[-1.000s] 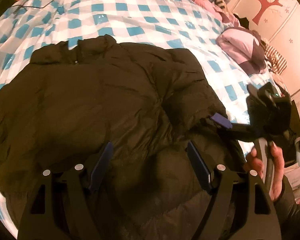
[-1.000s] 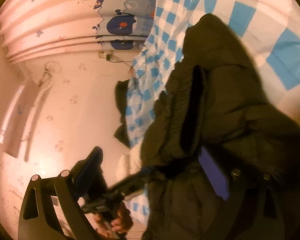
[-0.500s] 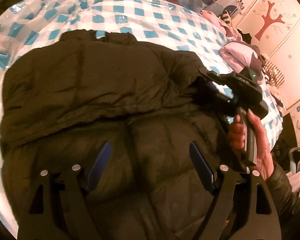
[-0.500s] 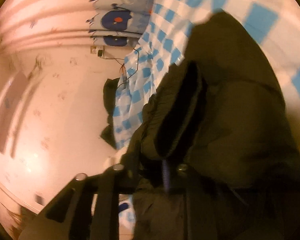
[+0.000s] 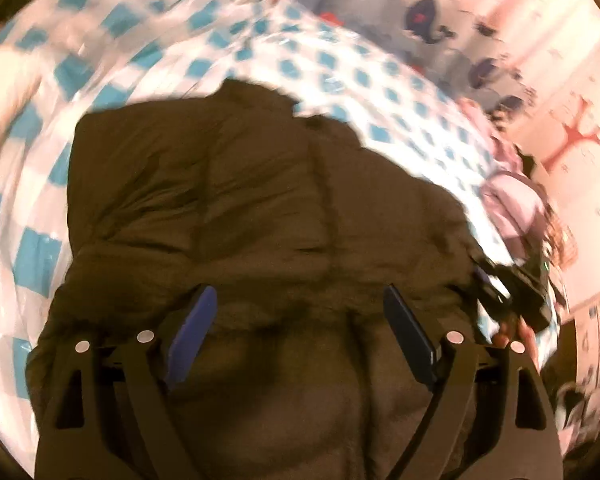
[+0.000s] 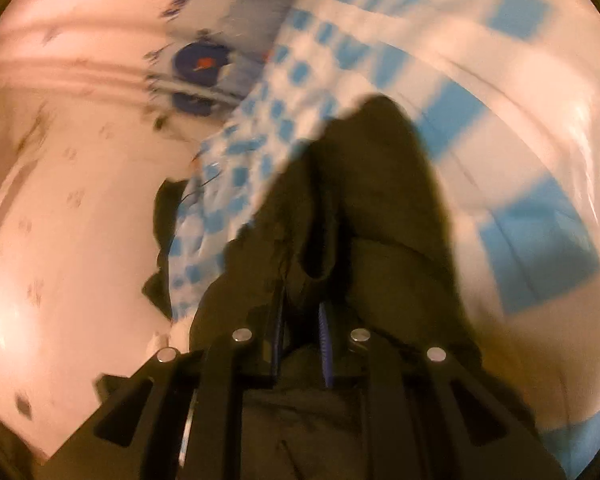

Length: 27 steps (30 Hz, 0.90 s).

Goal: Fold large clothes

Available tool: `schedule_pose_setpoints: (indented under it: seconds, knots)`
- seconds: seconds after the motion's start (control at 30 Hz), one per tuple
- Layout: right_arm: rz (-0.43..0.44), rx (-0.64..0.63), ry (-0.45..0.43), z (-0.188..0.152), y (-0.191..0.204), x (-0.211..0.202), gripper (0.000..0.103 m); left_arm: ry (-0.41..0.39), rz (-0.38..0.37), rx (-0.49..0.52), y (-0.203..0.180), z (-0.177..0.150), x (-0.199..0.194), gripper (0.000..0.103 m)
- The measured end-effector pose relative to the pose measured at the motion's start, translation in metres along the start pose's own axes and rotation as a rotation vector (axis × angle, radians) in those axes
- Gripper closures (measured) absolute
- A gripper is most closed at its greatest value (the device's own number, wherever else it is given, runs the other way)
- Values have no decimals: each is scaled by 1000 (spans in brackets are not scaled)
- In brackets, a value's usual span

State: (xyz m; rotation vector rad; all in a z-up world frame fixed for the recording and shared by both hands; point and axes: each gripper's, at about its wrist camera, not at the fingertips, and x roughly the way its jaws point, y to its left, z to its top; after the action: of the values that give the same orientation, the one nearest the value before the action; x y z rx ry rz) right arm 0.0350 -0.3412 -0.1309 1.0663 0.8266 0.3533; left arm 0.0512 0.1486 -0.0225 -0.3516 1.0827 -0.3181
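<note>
Checked sheet (image 5: 340, 64) under dark jacket (image 5: 260, 208), pink wall (image 6: 60, 240) behind. Blurred throughout. Left gripper (image 5: 300, 320) opening, unloaded; right gripper (image 6: 300, 320) pinched jacket.

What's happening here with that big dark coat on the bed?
A person with a handheld gripper in each hand is folding a dark puffer jacket spread on a blue-and-white checked cover. The right gripper is shut on a fold of the jacket at its edge. The left gripper hangs over the jacket's lower part, its jaws opening, with nothing pinched between them yet.
</note>
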Motion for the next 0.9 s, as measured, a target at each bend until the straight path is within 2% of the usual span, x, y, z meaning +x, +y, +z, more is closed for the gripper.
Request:
schedule_pose_setpoints:
  seconds: [0.1, 0.13, 0.2, 0.23, 0.27, 0.33, 0.4, 0.43, 0.5, 0.57, 0.63, 0.7, 0.77, 0.9]
  knots:
    - [-109, -112, -146, -1, 20, -25, 63, 19, 10, -52, 20, 0, 19, 21]
    - [-150, -186, -214, -2, 35, -35, 50, 9, -1, -61, 22, 0, 20, 21]
    - [-139, -322, -296, -8, 61, -45, 38, -10, -24, -65, 26, -4, 19, 21]
    - [-130, -394, -293, -14, 74, -42, 37, -10, -26, -62, 27, -5, 22, 21]
    - [-124, -442, -265, -19, 83, -35, 36, -5, -23, -61, 28, -6, 26, 21]
    - [-153, -498, -135, -29, 86, -5, 36, 8, -17, -59, 30, -9, 32, 21]
    - [-257, -470, -6, -33, 69, 25, 36, 12, -14, -61, 30, -11, 36, 21]
    - [-277, -435, 47, -33, 54, 35, 36, 14, -17, -63, 32, -11, 36, 20]
    - [-260, -363, 66, -31, 41, 37, 36, 24, -30, -86, 33, -10, 31, 21]
    - [-184, -347, 55, -28, 50, 18, 36, 14, -35, -103, 33, -11, 8, 21]
    - [-137, -356, 44, -29, 61, -4, 35, -16, -20, -76, 31, -16, -25, 20]
    - [-112, -371, 40, -35, 69, -39, 26, -42, 25, -52, 35, -27, -64, 19]
    - [-124, -373, 50, -45, 67, -70, 22, -55, 69, -56, 48, -48, -106, 13]
    - [-212, -377, 128, -70, 47, -125, 21, -9, 107, -101, 88, -108, -154, 13]
